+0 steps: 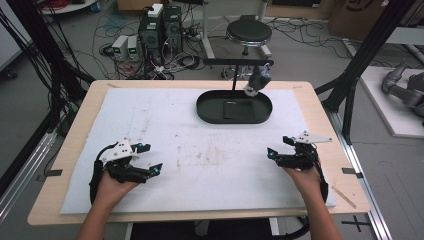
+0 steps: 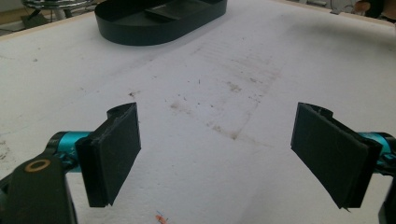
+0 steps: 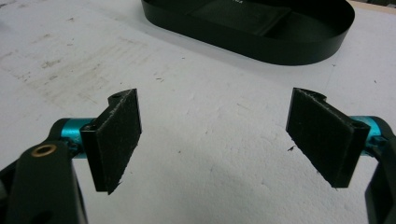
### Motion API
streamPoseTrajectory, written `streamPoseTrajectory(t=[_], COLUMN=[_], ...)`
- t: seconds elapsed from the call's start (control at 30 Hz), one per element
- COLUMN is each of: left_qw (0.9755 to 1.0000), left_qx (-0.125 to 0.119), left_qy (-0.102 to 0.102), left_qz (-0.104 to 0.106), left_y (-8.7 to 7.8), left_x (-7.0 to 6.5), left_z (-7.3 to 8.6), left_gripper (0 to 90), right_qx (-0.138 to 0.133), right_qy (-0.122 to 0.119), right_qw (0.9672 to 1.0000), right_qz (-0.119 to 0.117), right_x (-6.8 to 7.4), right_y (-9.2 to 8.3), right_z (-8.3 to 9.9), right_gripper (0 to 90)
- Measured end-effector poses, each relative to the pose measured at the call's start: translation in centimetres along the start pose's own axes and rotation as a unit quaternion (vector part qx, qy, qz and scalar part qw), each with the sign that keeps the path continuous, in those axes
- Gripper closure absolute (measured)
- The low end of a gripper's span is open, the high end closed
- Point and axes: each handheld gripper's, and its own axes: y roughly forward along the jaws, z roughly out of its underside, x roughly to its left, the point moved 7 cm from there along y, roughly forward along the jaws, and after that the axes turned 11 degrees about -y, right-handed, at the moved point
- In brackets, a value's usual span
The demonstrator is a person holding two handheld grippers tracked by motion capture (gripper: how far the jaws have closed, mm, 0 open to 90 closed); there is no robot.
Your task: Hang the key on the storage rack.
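Your left gripper (image 1: 150, 159) rested on the white foam mat (image 1: 165, 125), well apart from the black oval tray (image 1: 210, 116) and on the near-left side of it. Its jaws stood wide apart with nothing between them. Your right gripper (image 1: 279, 147) lay on the near-right side of the tray, nearer to it than the left, its jaws likewise spread and empty.

The tray sat at the far edge of the mat. A flat dark rectangular insert (image 1: 238, 109) lay on its floor. Above the tray's far rim, a small grey-and-white object (image 1: 257, 80) hung from a black stand (image 1: 238, 63).

Hazards judged from this position:

- The tray wall was low and thin. If you approached with a jaw tip too low, you could have struck the rim and slid the tray on the mat.
- The insert lay flush with the floor. A shallow pinch would probably have slipped off its edge.
- The hanging object was just above the tray's far rim. A high reach from the right side could have knocked it or the stand.
- Both grippers converging on the tray could have collided over it.
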Motion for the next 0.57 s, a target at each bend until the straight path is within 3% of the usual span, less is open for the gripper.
streamPoseTrajectory(t=[0.57], left_qw=[1.0], left_qx=[0.002], left_qy=[-0.002], left_qz=[-0.003], left_y=[-0.01], left_x=[0.15], left_z=[0.12], left_gripper=[15.7], right_qx=[-0.001], right_qy=[0.002], right_qw=[1.0], right_qz=[0.001], right_x=[-0.51], right_y=[-0.15], right_z=[0.25], right_gripper=[18.7])
